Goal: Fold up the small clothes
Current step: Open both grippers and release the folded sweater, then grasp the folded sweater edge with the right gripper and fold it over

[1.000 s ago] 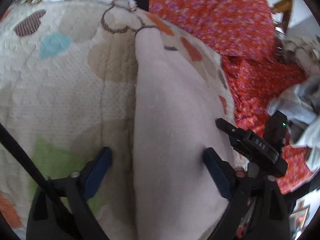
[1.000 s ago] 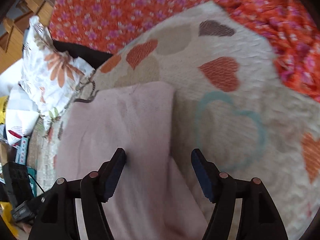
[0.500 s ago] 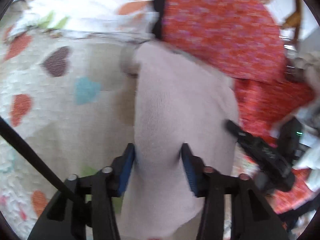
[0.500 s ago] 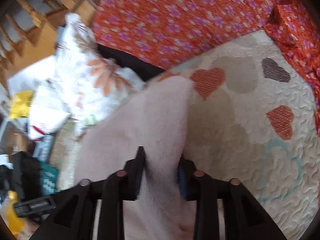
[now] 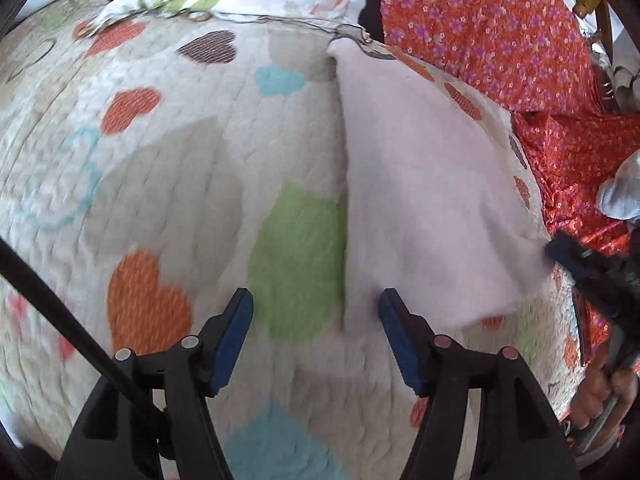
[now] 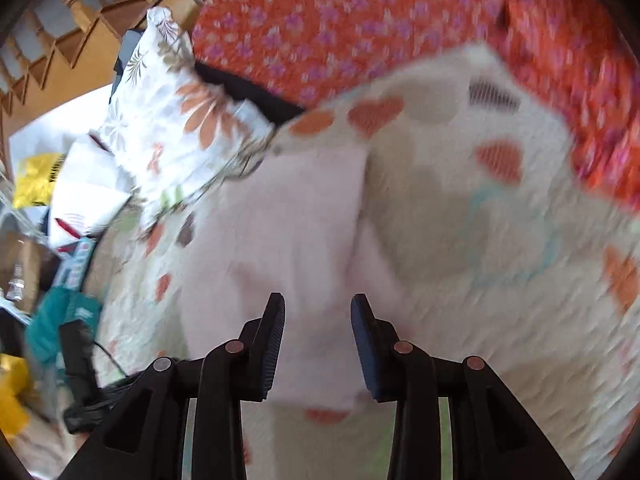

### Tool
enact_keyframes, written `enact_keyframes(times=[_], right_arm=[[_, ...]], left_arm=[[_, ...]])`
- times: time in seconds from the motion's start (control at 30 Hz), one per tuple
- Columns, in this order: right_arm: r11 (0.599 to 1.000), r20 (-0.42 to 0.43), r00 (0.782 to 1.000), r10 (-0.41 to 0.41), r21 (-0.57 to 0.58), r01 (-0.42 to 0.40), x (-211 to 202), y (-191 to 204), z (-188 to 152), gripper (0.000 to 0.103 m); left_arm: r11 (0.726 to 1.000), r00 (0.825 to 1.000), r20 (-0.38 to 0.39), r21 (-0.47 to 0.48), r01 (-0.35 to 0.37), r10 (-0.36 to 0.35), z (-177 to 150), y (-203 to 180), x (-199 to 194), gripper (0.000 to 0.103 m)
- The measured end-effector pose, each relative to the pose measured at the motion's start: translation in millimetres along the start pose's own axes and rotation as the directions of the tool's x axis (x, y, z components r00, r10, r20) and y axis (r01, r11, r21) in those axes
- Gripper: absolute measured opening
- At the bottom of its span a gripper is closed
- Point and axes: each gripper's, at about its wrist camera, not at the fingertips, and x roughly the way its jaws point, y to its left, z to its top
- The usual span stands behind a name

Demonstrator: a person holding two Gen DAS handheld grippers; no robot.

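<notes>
A pale pink knit garment [image 5: 420,184] lies folded on the heart-patterned quilt [image 5: 180,184]; it also shows in the right wrist view [image 6: 296,232]. My left gripper [image 5: 316,336] is open and empty, just off the garment's near left edge. My right gripper [image 6: 318,344] has its jaws partly apart over the garment's near end, and I cannot tell whether the cloth is still pinched. The right gripper's fingers [image 5: 576,260] touch the garment's right corner in the left wrist view.
An orange flowered blanket [image 5: 500,32] lies behind and right of the quilt. A white leaf-print pillow [image 6: 180,120] sits at the quilt's far edge. Grey clothes [image 5: 620,196] lie at the right. Clutter and a wooden stair rail [image 6: 80,20] stand beyond the bed.
Both grippers closed on the garment's near end, lifted it and carried it forward. Now the left gripper has opened and let go, and the right jaws have widened. The garment lies shorter, folded over.
</notes>
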Motion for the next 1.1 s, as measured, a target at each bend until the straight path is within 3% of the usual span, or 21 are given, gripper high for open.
enact_keyframes(times=[0.07,0.17,0.27,0.33,0.4,0.47,0.57,0.73,0.77,0.8,0.83,0.93,1.1], right_arm=[[0.998,-0.076,0.997,-0.002,0.069,0.007,18,-13,-21,0.038],[0.994,-0.148,0.986,-0.08,0.067,0.091,29,-23,-48,0.036],[0.992,-0.101,0.992,-0.071,0.094,0.081,5,-26,-50,0.038],[0.993,-0.04,0.997,-0.07,0.095,0.073,-13,-23,-38,0.038],[0.992,0.014,0.995,-0.1,0.081,0.099,-24,-15,-16,0.045],[0.99,0.04,0.992,-0.121,0.074,0.118,-20,-6,11,0.047],[0.986,0.024,0.988,-0.151,0.076,0.149,9,3,46,0.047],[0.976,-0.064,0.983,-0.172,0.125,0.179,74,-5,93,0.047],[0.978,-0.084,0.986,-0.145,0.139,0.156,84,-7,99,0.043],[0.981,-0.103,0.988,-0.118,0.14,0.132,93,-7,104,0.022],[0.984,-0.112,0.987,-0.116,0.124,0.13,98,-5,107,0.013],[0.98,-0.093,0.976,-0.196,0.015,0.198,106,10,121,0.004],[0.95,-0.063,0.948,-0.312,-0.05,0.309,127,21,148,0.004]], left_arm=[[1.0,1.0,-0.004,-0.018,0.015,-0.015,-11,8,-8,0.065],[1.0,1.0,0.024,0.018,-0.016,0.016,-19,14,-16,0.066],[0.991,0.989,0.11,0.075,-0.108,0.099,-22,20,-25,0.07],[0.986,0.977,0.17,0.088,-0.144,0.127,-24,23,-25,0.071],[0.984,0.968,0.211,0.09,-0.157,0.135,-30,28,-22,0.071],[0.981,0.966,0.217,0.1,-0.164,0.139,-37,31,-16,0.071],[0.964,0.96,0.225,0.166,-0.206,0.166,-40,26,-8,0.072],[0.962,0.962,0.234,0.196,-0.19,0.143,-34,21,-2,0.077],[0.955,0.959,0.241,0.216,-0.202,0.149,-33,18,-1,0.077],[0.951,0.958,0.245,0.23,-0.207,0.15,-33,15,-1,0.077],[0.948,0.958,0.246,0.241,-0.207,0.146,-32,12,0,0.077],[0.948,0.965,0.228,0.259,-0.186,0.127,-28,7,5,0.077],[0.922,0.953,0.261,0.31,-0.232,0.153,-29,1,9,0.077]])
